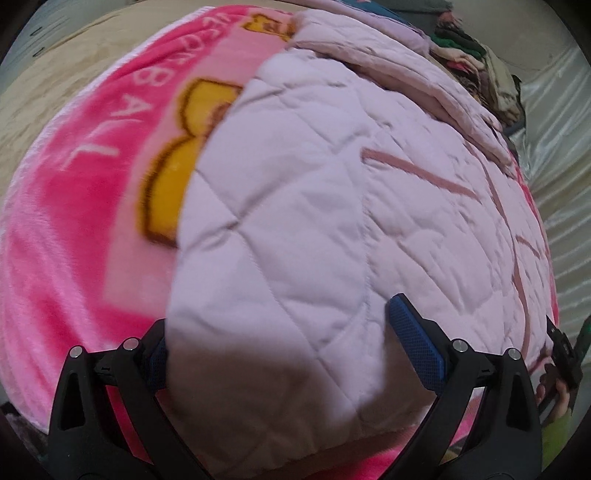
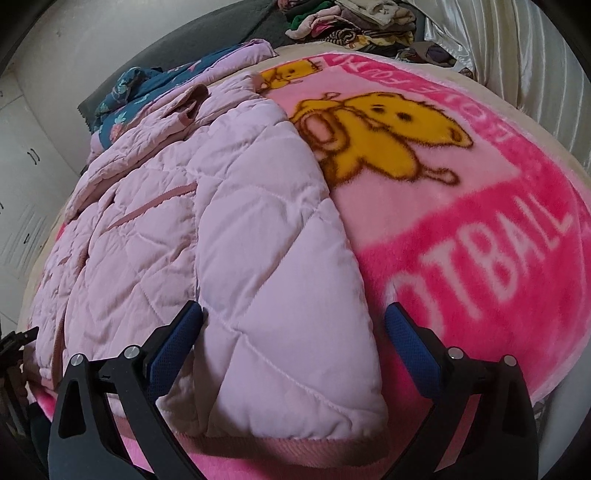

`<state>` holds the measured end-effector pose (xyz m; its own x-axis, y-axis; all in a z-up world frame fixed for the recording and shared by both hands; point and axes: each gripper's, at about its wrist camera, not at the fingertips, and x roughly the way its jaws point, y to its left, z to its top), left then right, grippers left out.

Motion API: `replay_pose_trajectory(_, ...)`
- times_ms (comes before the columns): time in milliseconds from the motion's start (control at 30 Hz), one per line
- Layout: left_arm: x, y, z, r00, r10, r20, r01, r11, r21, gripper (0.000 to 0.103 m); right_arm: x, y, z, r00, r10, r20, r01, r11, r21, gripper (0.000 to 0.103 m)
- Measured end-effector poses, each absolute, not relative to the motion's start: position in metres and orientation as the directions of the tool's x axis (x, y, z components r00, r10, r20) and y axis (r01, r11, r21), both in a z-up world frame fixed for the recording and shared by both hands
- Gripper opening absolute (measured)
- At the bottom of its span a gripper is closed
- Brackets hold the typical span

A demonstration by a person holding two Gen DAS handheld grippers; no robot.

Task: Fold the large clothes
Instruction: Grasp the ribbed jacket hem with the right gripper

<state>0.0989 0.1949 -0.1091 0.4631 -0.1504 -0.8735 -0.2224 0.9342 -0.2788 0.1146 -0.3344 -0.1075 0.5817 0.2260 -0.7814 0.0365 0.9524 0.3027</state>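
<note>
- The quilted lilac jacket (image 1: 332, 206) lies spread on the pink blanket (image 1: 74, 221), stretching ahead of both tongs.
- Left gripper (image 1: 295, 354): jaws wide, a fold of the jacket bulging between them and covering the left finger; no grip shown.
- Right gripper (image 2: 295, 350): jaws wide, straddling the jacket's near corner (image 2: 295, 387); the blanket's "FOOTBALL" lettering (image 2: 491, 258) runs off to its right.
- A heap of clothes (image 2: 354, 22) sits far ahead, beyond the blanket.

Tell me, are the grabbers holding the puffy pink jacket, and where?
Neither has closed on it yet. The left gripper and right gripper both stand open, jaws straddling the bottom hem of the quilted pale pink jacket lying on the pink fleece blanket.
</note>
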Motion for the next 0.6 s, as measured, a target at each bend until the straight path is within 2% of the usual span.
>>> replay_pose_trajectory(233, 0.095, 0.192, -0.107, 0.475, -0.164, -0.865, -0.209, 0.933, -0.292, 0.089, 0.109, -0.343, -0.11, 0.588, 0.258, -0.766, 0.024, 0.942, 0.336, 0.096)
replay_pose_trajectory(300, 0.093, 0.19, -0.106, 0.48, -0.159, -0.863, -0.205, 0.936, -0.287, 0.086, 0.107, -0.342, -0.111, 0.591, 0.261, -0.763, 0.021, 0.941, 0.338, 0.096)
replay_pose_trajectory(400, 0.092, 0.188, -0.103, 0.493, -0.152, -0.857, -0.201, 0.938, -0.282, 0.075, 0.104, -0.344, -0.112, 0.582, 0.281, -0.763, 0.015, 0.934, 0.356, 0.096)
replay_pose_trajectory(467, 0.091, 0.188, -0.101, 0.504, -0.152, -0.851, -0.202, 0.936, -0.287, 0.061, 0.101, -0.343, -0.109, 0.58, 0.319, -0.749, -0.016, 0.924, 0.381, 0.084)
replay_pose_trajectory(500, 0.09, 0.189, -0.099, 0.514, -0.153, -0.844, -0.203, 0.934, -0.293, 0.057, 0.101, -0.341, -0.107, 0.576, 0.357, -0.735, -0.041, 0.911, 0.411, 0.058)
replay_pose_trajectory(533, 0.089, 0.19, -0.097, 0.524, -0.15, -0.838, -0.204, 0.933, -0.295, 0.046, 0.099, -0.338, -0.102, 0.579, 0.368, -0.727, -0.061, 0.909, 0.412, 0.045)
replay_pose_trajectory(567, 0.087, 0.191, -0.093, 0.537, -0.139, -0.832, -0.209, 0.933, -0.291, 0.029, 0.097, -0.333, -0.096, 0.589, 0.358, -0.724, -0.081, 0.918, 0.388, 0.04)
replay_pose_trajectory(600, 0.085, 0.192, -0.09, 0.55, -0.139, -0.823, -0.207, 0.933, -0.295, 0.026, 0.096, -0.33, -0.09, 0.598, 0.355, -0.718, -0.097, 0.922, 0.376, 0.029)
